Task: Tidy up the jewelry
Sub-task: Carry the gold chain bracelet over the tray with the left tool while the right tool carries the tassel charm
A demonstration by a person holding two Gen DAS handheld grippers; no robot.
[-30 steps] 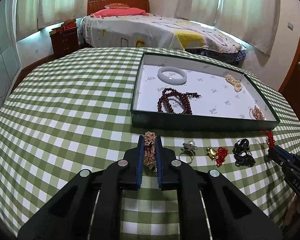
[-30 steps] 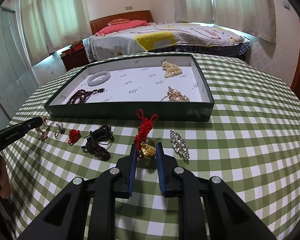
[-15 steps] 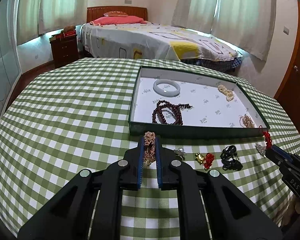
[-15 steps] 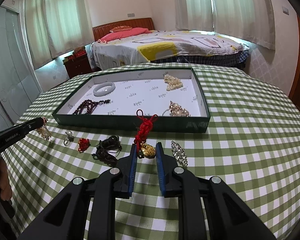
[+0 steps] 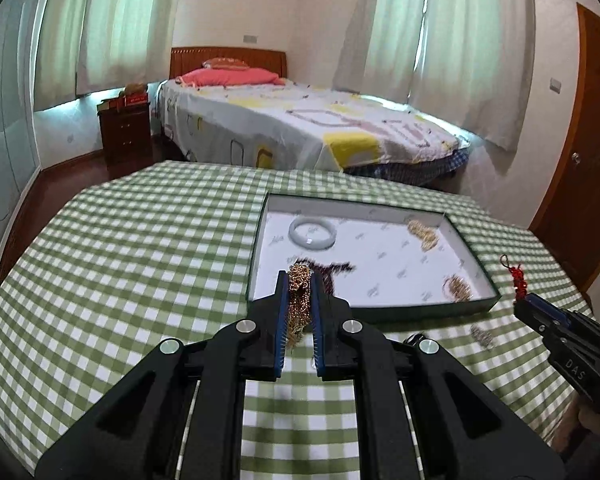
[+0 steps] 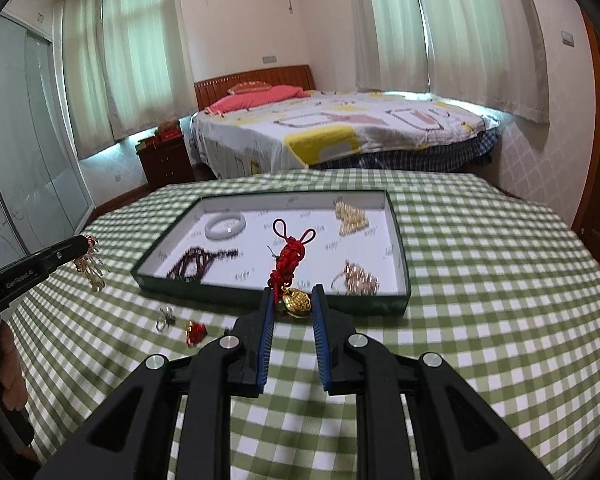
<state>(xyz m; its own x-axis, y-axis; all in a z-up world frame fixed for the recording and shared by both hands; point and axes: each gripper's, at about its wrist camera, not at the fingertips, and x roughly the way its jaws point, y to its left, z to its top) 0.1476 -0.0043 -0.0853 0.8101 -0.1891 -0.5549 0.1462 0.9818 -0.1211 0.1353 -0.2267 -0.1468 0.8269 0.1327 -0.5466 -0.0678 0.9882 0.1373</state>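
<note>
My left gripper (image 5: 299, 280) is shut on a gold chain piece (image 5: 298, 304) and holds it in the air over the near edge of the green tray (image 5: 420, 309). My right gripper (image 6: 294, 294) is shut on a gold pendant (image 6: 296, 302) with a red knotted cord (image 6: 288, 254), lifted in front of the tray (image 6: 268, 298). The tray holds a white bangle (image 6: 225, 225), dark red beads (image 6: 194, 262) and gold pieces (image 6: 352, 218). The left gripper also shows at the left of the right wrist view (image 6: 85, 242).
On the green checked tablecloth (image 6: 480, 280) in front of the tray lie a silver ring (image 6: 165, 318) and a small red-and-gold charm (image 6: 196, 330). A crystal piece (image 5: 482, 336) lies near the tray's right corner. A bed (image 6: 340, 128) stands behind the table.
Both grippers have risen from the table with their pieces and moved toward the tray. The pendant's red cord now hangs free over the tray.
</note>
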